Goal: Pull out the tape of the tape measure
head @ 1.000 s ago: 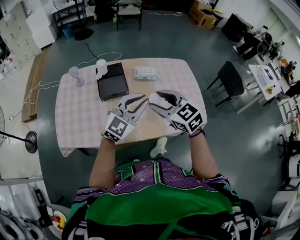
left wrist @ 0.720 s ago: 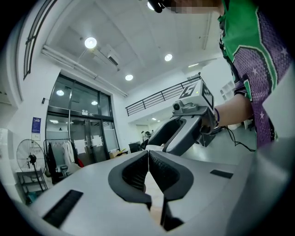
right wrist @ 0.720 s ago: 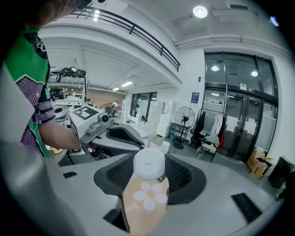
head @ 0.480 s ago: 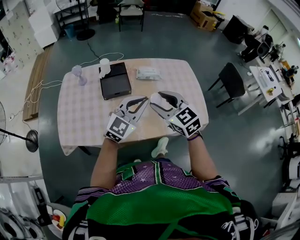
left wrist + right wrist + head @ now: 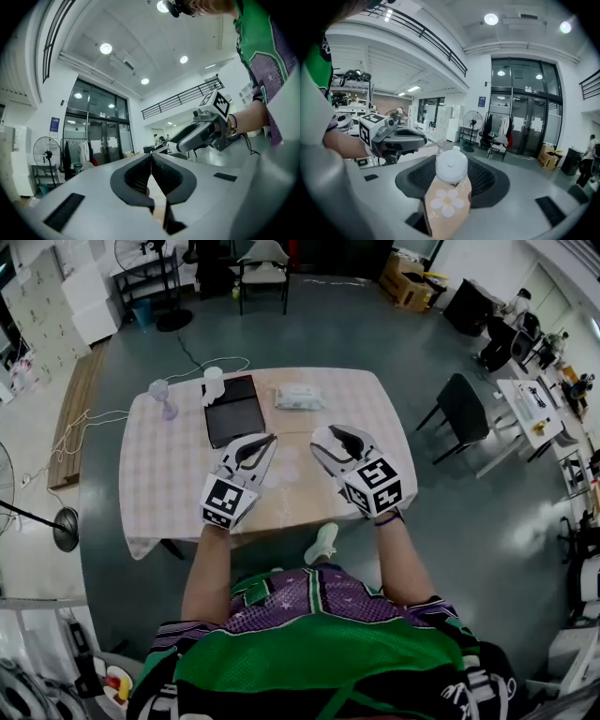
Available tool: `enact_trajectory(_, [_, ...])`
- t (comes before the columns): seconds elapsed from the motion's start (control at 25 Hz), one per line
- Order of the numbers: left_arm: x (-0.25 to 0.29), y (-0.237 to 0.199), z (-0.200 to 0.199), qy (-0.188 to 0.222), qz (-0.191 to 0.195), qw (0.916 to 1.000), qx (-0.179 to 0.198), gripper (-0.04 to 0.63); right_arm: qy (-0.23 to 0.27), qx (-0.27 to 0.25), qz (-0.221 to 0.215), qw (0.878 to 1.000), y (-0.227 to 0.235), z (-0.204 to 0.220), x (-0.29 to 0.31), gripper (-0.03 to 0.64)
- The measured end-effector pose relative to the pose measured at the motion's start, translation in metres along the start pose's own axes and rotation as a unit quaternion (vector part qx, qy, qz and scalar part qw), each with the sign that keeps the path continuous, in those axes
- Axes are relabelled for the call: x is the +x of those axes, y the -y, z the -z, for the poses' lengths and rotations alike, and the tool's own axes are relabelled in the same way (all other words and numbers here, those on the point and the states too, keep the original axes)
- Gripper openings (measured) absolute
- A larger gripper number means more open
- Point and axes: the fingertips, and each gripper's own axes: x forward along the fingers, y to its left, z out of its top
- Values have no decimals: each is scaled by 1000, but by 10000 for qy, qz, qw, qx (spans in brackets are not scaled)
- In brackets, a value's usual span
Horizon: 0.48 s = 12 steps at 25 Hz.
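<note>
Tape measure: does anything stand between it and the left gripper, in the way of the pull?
Nothing visible does. The tape measure sits in the right gripper; the left gripper, jaws shut, is beside it above the table. The black case and the wipes pack lie farther back, off that line.

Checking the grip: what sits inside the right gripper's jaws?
A peach tape measure with a white flower and round white top, clamped by the right gripper. Its sides are covered by the pads.

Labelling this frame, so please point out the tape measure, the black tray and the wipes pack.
tape measure [image 5: 447, 205]: right gripper view, peach body.
black tray [image 5: 234, 413]: head view, its middle.
wipes pack [image 5: 299, 397]: head view, its top.
</note>
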Motion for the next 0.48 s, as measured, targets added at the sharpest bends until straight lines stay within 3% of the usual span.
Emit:
enact_trajectory(0.24, [-14, -9, -3, -140, -263, 9993, -206, 25, 19, 367, 347, 9987, 10, 10, -8, 221])
enact_trajectory(0.48, [-24, -22, -6, 31, -512, 9978, -428, 25, 91, 546, 567, 9969, 18, 13, -16, 221])
